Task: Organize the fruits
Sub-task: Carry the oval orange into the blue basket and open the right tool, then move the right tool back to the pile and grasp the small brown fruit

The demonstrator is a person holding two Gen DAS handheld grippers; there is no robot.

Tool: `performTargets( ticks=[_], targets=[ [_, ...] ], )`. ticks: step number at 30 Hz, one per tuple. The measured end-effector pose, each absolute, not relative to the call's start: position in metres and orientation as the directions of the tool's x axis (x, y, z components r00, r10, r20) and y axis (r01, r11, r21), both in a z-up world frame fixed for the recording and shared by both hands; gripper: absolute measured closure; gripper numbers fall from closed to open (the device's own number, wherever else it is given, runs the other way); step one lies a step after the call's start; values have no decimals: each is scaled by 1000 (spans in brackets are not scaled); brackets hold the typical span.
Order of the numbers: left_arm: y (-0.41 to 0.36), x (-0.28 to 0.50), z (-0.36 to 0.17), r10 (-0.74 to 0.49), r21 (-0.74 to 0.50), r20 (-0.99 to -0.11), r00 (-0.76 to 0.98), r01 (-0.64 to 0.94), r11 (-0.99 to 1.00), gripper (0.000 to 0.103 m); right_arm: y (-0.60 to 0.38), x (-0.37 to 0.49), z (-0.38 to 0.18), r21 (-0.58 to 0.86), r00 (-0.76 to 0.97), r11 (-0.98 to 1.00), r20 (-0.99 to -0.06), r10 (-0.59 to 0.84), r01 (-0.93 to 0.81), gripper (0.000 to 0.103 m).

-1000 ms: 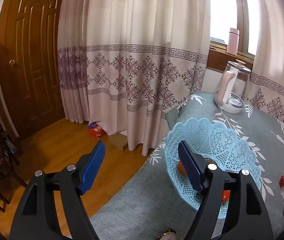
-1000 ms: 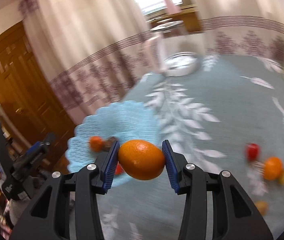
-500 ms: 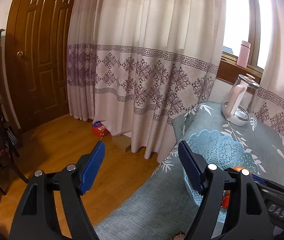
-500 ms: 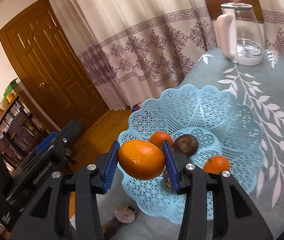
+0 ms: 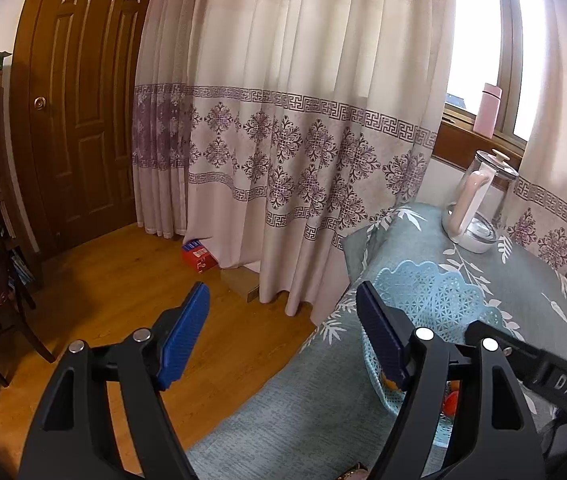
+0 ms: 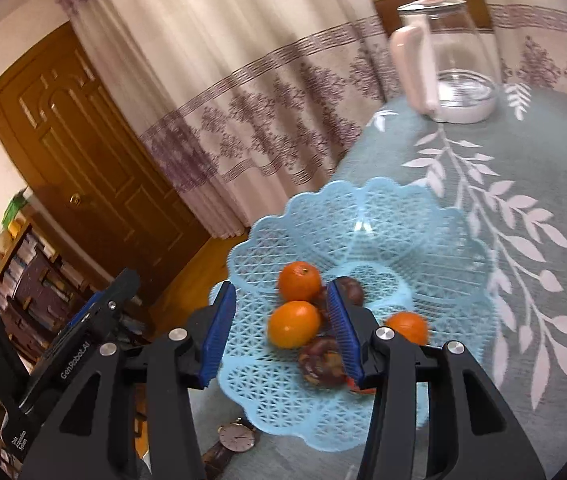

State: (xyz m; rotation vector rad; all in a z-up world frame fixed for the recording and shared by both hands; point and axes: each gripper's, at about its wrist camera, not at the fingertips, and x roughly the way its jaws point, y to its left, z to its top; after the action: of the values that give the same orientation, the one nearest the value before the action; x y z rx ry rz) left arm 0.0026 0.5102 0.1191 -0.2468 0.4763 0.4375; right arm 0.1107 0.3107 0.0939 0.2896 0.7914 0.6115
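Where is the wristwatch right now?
Right wrist view, bottom centre: the wristwatch lies on the tablecloth, just beside the blue basket's near rim.

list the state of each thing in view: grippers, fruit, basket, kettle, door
right gripper: open, fingers apart over the basket
left gripper: open, holding nothing
orange: released, lying in the basket
basket: upright on the table, holding several fruits
glass kettle: upright, lid on
door: closed
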Motion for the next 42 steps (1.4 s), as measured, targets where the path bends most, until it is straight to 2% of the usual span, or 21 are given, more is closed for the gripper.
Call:
performTargets(
  ticks=[3, 5, 9, 11, 13, 17, 38, 42],
  targets=[
    [506, 3, 120, 335, -129, -489, 805, -447, 885, 26, 295, 108, 94, 475, 567, 798, -565, 600, -371, 53],
    [502, 4, 121, 328, -128, -487, 810, -438, 890, 18, 288, 105, 96, 479, 581, 802, -558, 592, -357, 49],
    [496, 3, 124, 305, -135, -479, 823, -412, 901, 11, 270, 101, 98, 491, 620, 812, -541, 568, -315, 39],
    [494, 2, 126, 289, -149, -475, 831, -399, 905, 4, 263, 100, 98, 497, 631, 815, -538, 559, -298, 39],
    [491, 1, 127, 283, -153, -472, 835, -394, 906, 4, 256, 99, 98, 506, 638, 815, -536, 553, -282, 38],
    [486, 1, 128, 271, -155, -470, 840, -381, 911, 3, 244, 95, 98, 519, 655, 816, -528, 541, -255, 30],
    [457, 1, 130, 206, -131, -460, 864, -295, 946, 3, 182, 77, 93, 484, 737, 863, -528, 421, -146, 30],
    [449, 0, 130, 189, -122, -459, 868, -273, 954, 3, 164, 68, 88, 436, 756, 892, -543, 366, -119, 30]
  ],
)
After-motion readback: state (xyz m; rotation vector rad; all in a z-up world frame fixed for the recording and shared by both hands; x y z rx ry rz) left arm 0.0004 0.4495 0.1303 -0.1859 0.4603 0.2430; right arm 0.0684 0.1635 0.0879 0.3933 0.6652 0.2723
